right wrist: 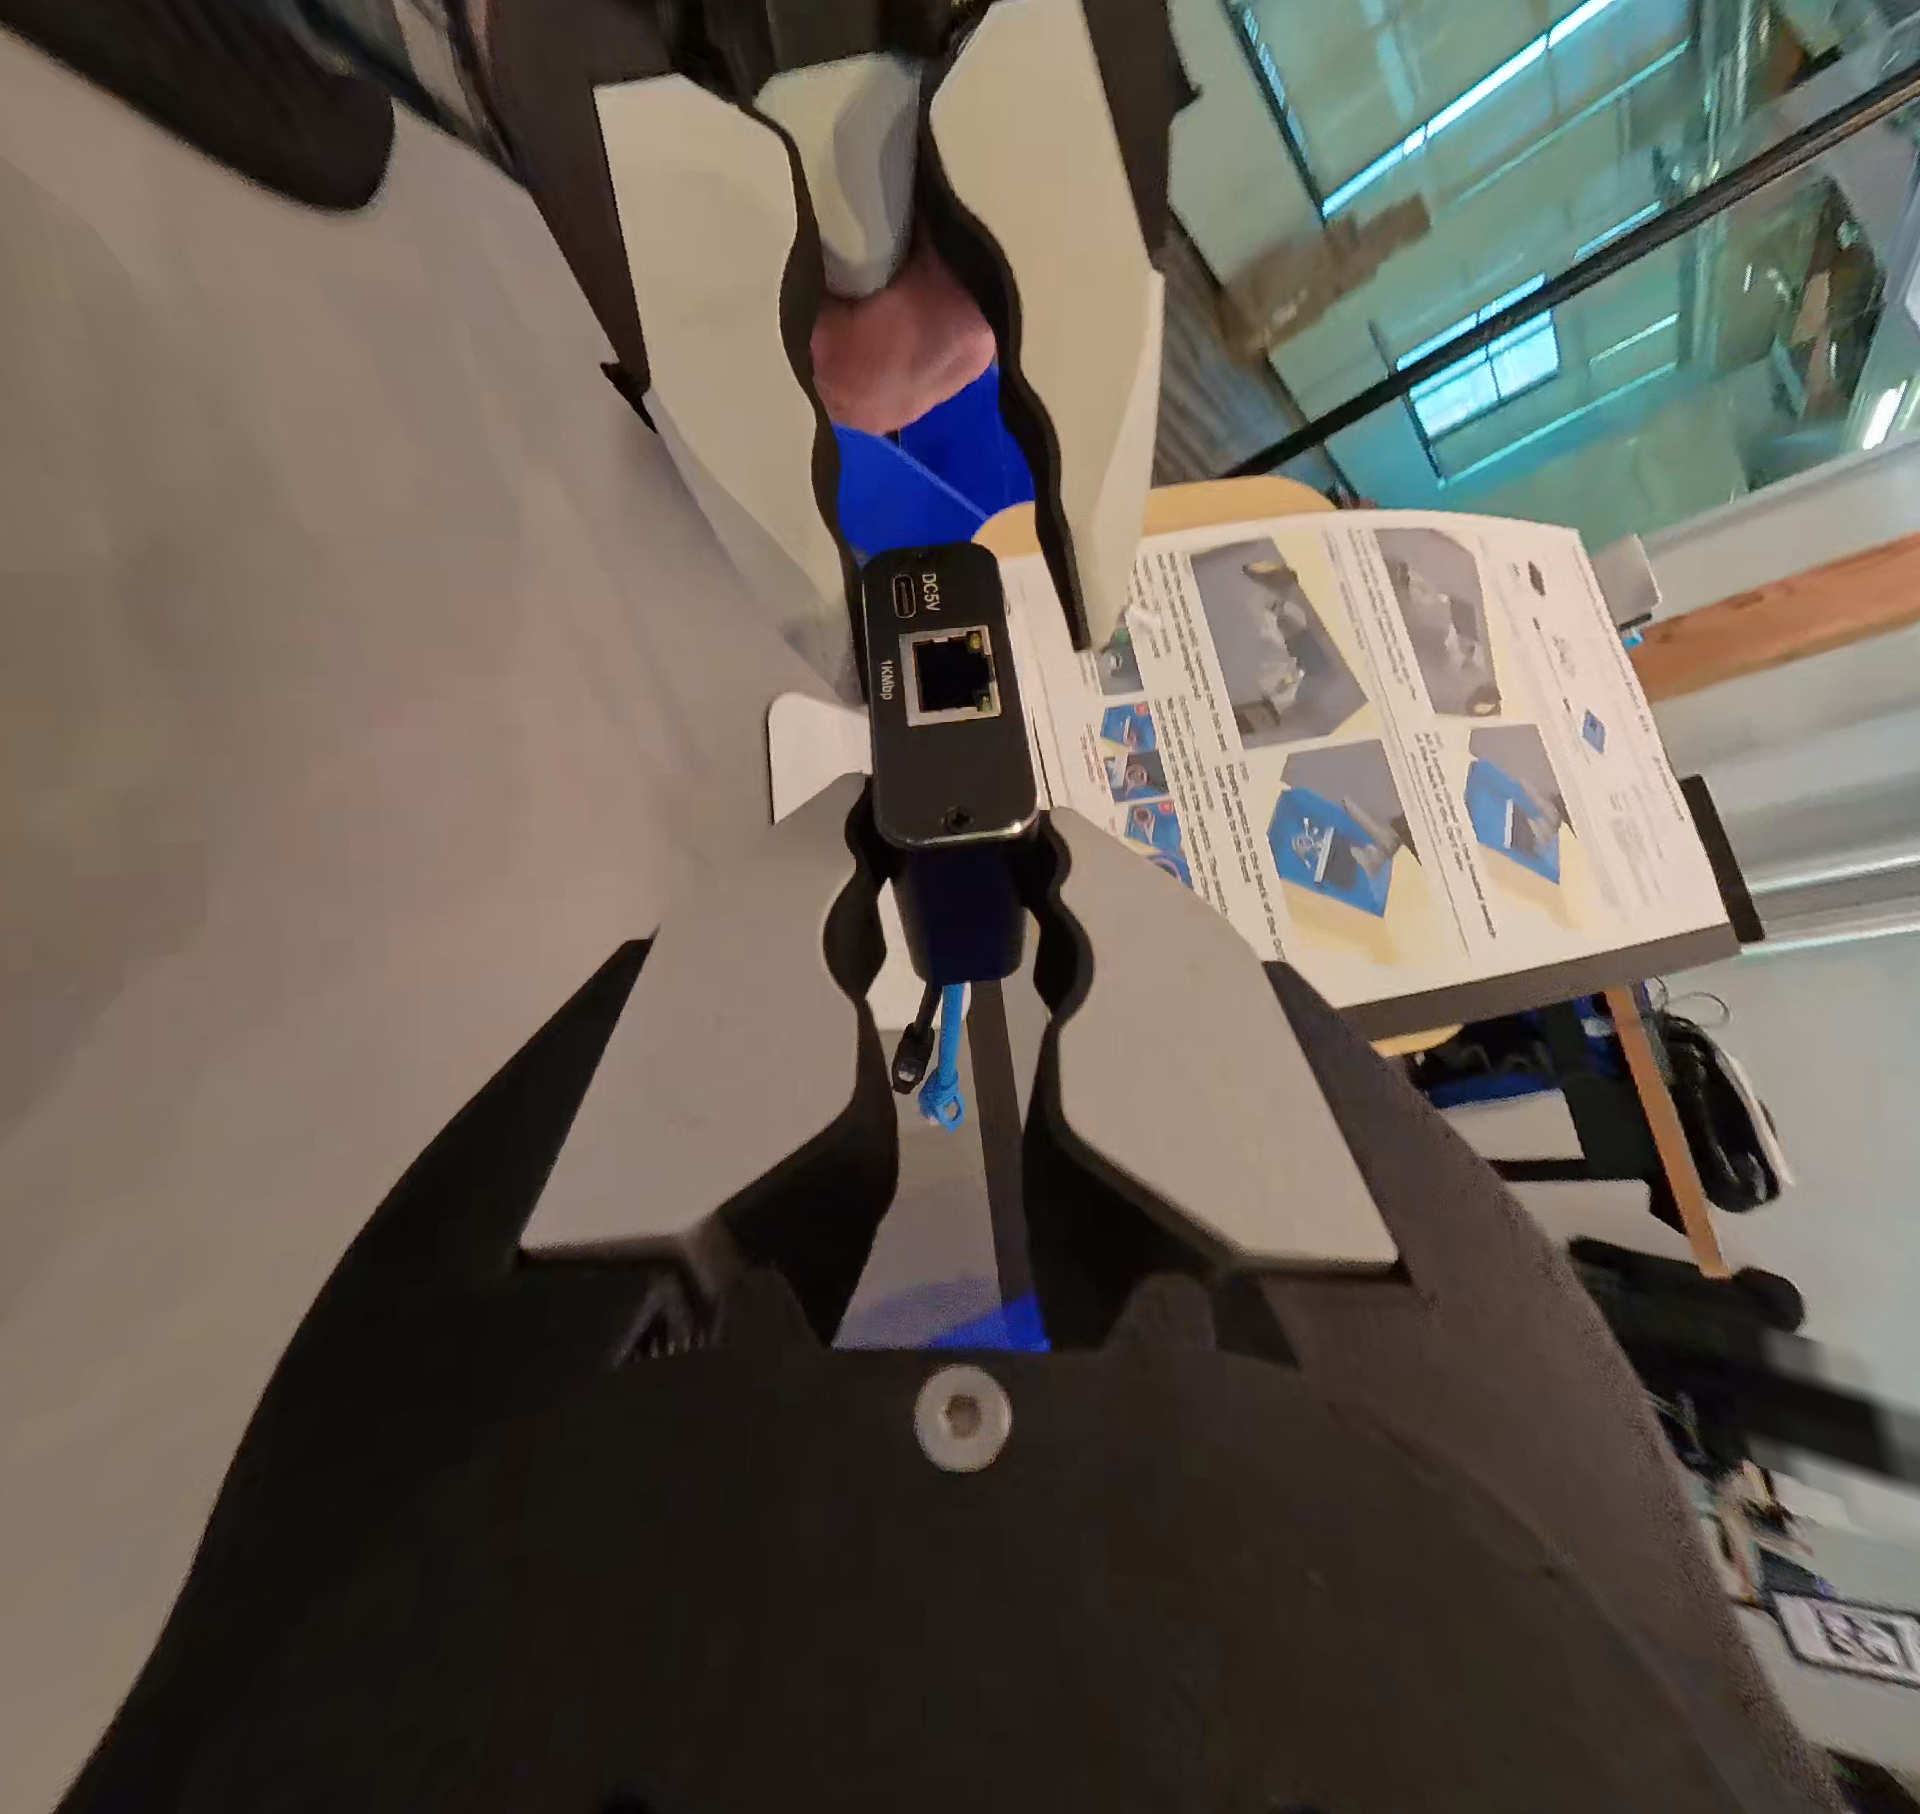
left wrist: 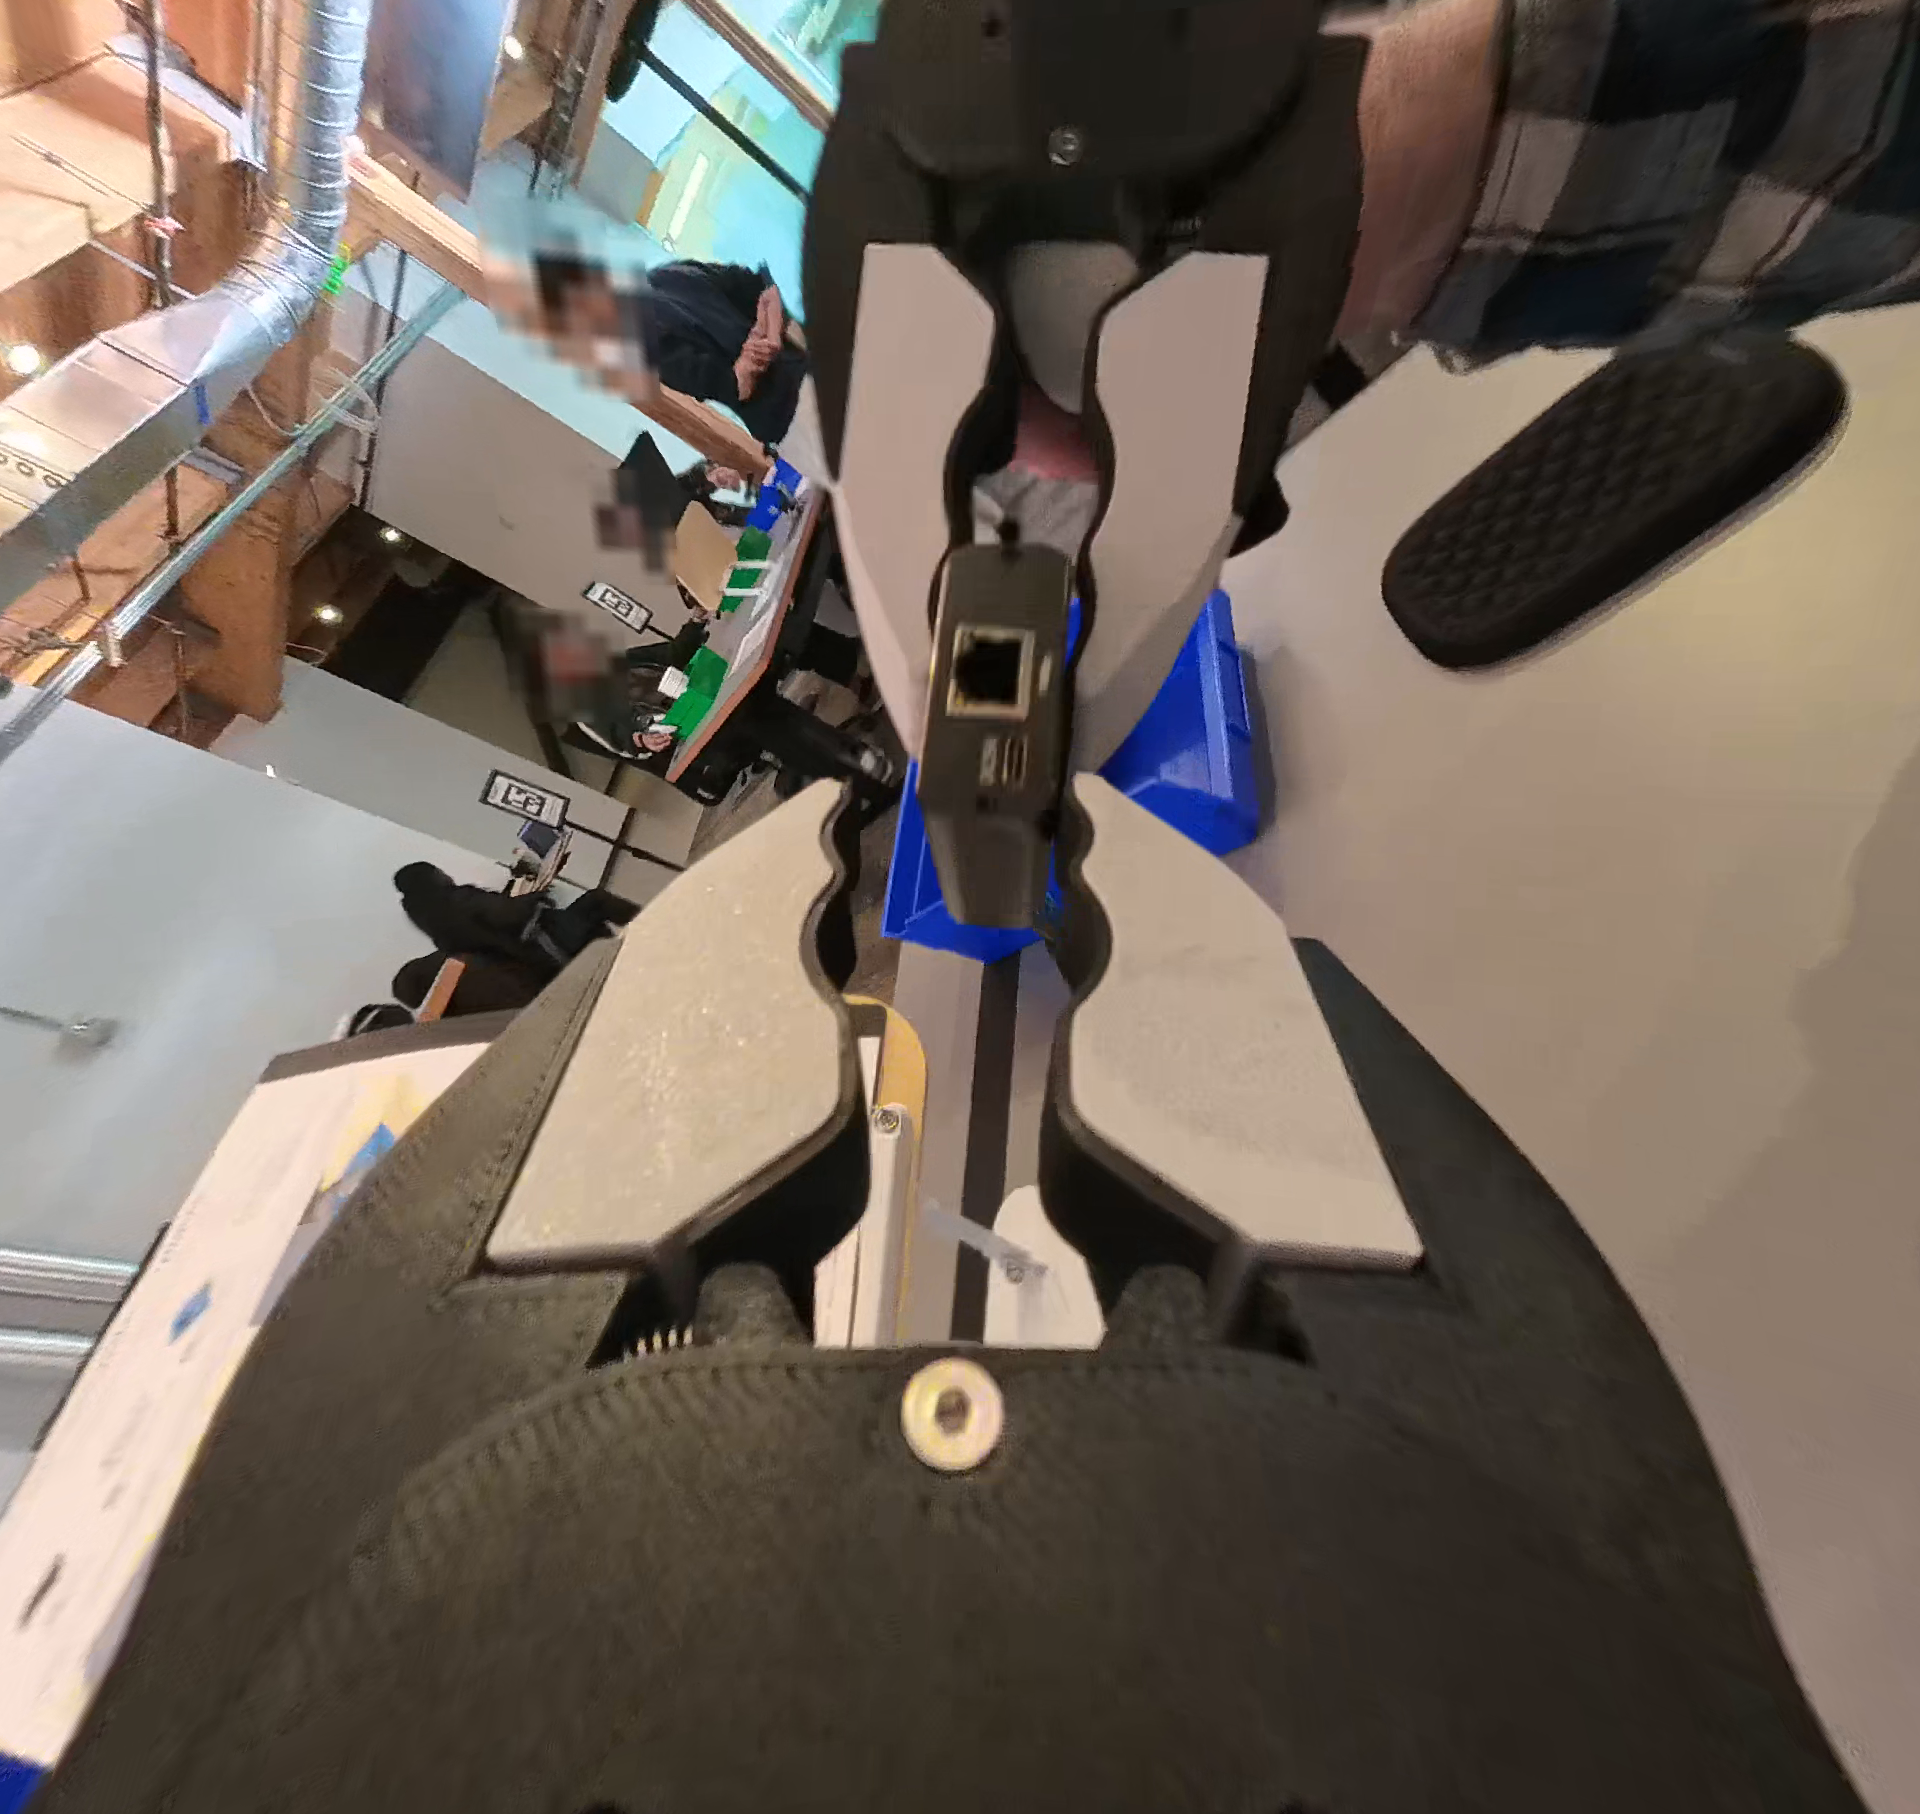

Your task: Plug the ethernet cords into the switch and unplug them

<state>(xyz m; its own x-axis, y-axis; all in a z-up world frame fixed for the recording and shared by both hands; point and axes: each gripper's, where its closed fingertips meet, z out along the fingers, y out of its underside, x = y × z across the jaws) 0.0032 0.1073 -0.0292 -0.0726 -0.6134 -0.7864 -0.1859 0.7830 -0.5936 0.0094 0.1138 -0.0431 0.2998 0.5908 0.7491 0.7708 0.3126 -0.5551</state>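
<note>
Seen from the left gripper [left wrist: 961, 829], jaws standing apart, left pad clear of the small black rectangular metal-cased switch [left wrist: 992, 725], port end facing this camera. Long axis running between the two opposed grippers, held aloft over the grey table [left wrist: 1558, 1037] (blue plastic bin [left wrist: 1195, 725] behind). From the right gripper [right wrist: 956, 891], narrow and clamped on the casing's sides, one square port showing.

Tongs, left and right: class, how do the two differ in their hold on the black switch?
The right tongs press both pads on the black switch; the left tongs only straddle it, with a gap at one pad. The right tongs stand narrower, the left wider. Shared: both are grey with wavy black pads, face each other, and have the switch between their tips.
</note>
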